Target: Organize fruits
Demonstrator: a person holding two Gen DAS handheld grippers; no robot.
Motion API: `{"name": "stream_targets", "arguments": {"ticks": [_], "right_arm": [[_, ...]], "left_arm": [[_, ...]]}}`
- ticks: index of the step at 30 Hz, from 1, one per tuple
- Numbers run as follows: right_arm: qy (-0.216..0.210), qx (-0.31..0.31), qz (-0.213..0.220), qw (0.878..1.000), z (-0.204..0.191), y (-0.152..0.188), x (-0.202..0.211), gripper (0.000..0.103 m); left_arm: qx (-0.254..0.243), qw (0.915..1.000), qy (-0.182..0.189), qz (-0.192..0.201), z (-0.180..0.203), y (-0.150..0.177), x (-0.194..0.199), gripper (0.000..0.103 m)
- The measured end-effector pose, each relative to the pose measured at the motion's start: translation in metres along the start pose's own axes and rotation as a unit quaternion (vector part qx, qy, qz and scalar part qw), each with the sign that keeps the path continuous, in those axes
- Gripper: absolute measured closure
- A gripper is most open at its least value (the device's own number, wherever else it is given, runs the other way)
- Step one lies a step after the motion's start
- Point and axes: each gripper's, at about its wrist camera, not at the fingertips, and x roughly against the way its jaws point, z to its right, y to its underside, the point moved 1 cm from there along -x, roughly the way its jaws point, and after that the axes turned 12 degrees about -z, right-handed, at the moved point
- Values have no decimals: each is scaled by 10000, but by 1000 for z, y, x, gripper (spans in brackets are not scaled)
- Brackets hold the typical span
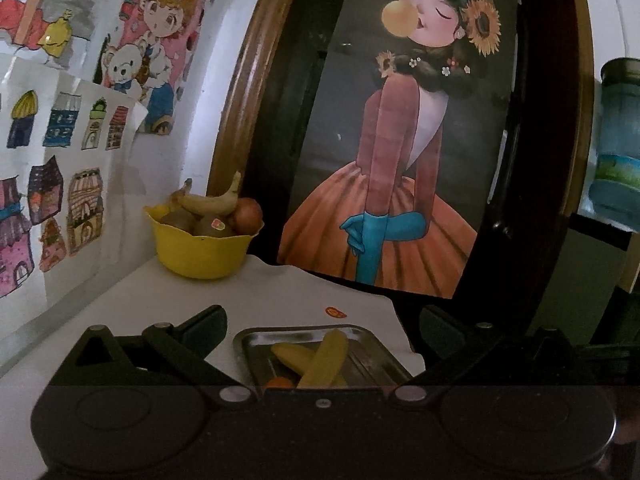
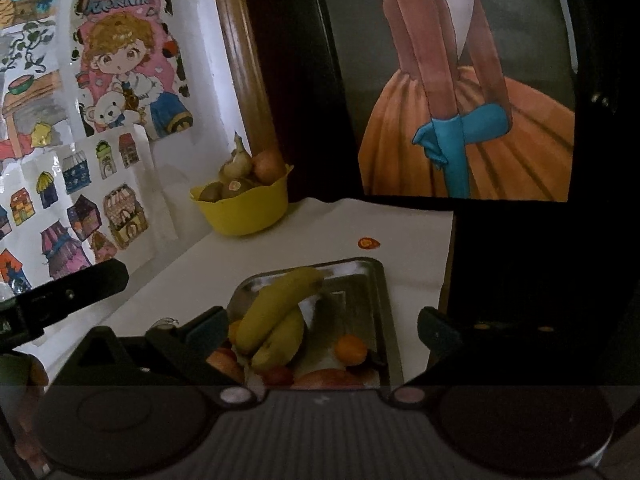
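Note:
A metal tray [image 2: 376,300] lies on the white table just ahead of my right gripper [image 2: 322,330]. It holds two yellow bananas [image 2: 276,312], a small orange fruit [image 2: 351,350] and reddish fruits [image 2: 276,374]. The tray also shows in the left wrist view [image 1: 360,334] with the bananas [image 1: 320,358]. A yellow bowl [image 1: 202,250] at the back left holds a banana [image 1: 210,202], kiwis and an onion; it shows in the right wrist view too [image 2: 244,210]. My left gripper [image 1: 322,330] is open and empty above the tray's near side. My right gripper is open and empty.
A large framed picture of a girl in an orange dress [image 1: 400,160] leans against the wall behind the table. Children's drawings [image 1: 60,160] cover the left wall. A small orange sticker [image 2: 368,243] lies on the table. A water bottle [image 1: 618,140] stands at right. The left gripper's finger [image 2: 68,300] shows at left.

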Motion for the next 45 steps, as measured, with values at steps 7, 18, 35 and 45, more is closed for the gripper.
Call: {"name": "stream_targets", "arguments": {"ticks": [7, 18, 35, 45], "right_arm": [[184, 159, 176, 9995, -18, 8, 18, 0], [544, 384, 683, 9954, -43, 28, 43, 0], [1067, 613, 937, 9880, -98, 83, 66, 0], [1331, 96, 1115, 9848, -110, 111, 82, 0]], "left_arm": [[115, 9999, 18, 7, -5, 5, 17, 1], [239, 9997, 42, 66, -16, 16, 37, 1], [131, 9978, -630, -169, -25, 54, 82, 1], [325, 9959, -783, -329, -43, 82, 109, 1]]}}
